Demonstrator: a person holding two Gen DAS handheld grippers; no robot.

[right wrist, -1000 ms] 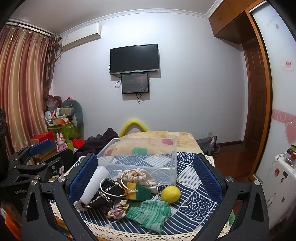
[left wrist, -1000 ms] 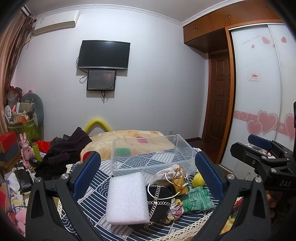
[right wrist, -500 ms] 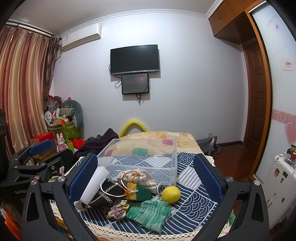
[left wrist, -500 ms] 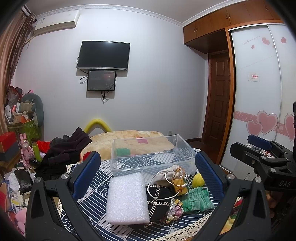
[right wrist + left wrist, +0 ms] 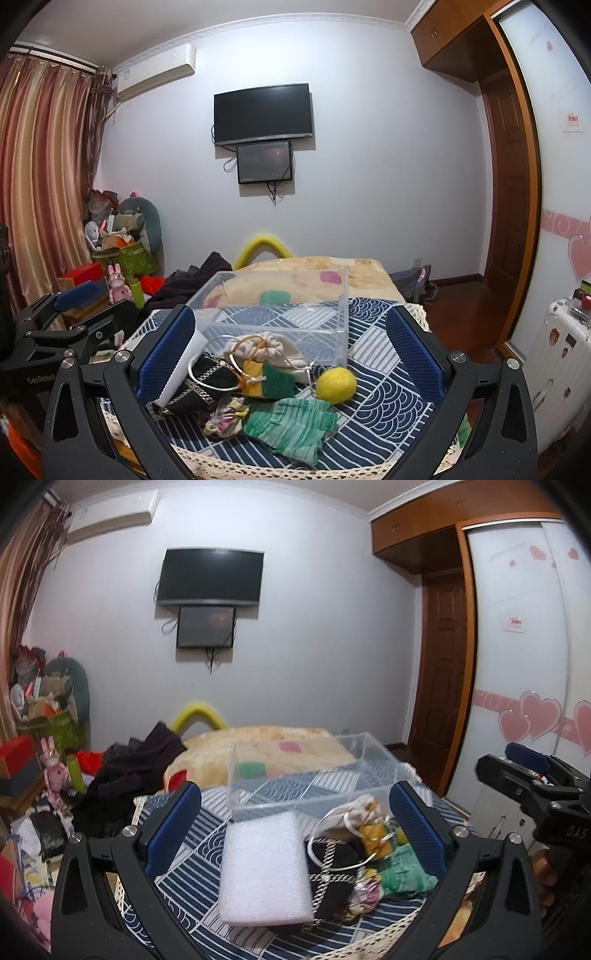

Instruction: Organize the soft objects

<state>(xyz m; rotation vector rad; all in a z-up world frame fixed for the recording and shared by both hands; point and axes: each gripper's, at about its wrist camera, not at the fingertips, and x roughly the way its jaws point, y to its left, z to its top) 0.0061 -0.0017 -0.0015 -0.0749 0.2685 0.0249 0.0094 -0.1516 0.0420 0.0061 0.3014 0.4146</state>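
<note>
A clear plastic box stands empty on a small table with a blue patterned cloth. In front of it lie a white foam block, a black chain-strap bag, a cream drawstring pouch, a yellow-green sponge, a yellow ball, a green cloth and a small floral cloth. My left gripper is open and empty, held back above the foam block. My right gripper is open and empty, held back from the pile.
A bed with a beige blanket and dark clothes lies behind the table. Cluttered boxes and toys stand at the left. A wardrobe and a white suitcase are at the right.
The left gripper has shifted slightly to the left and closer to the table. The right gripper and the objects have not visibly moved.
</note>
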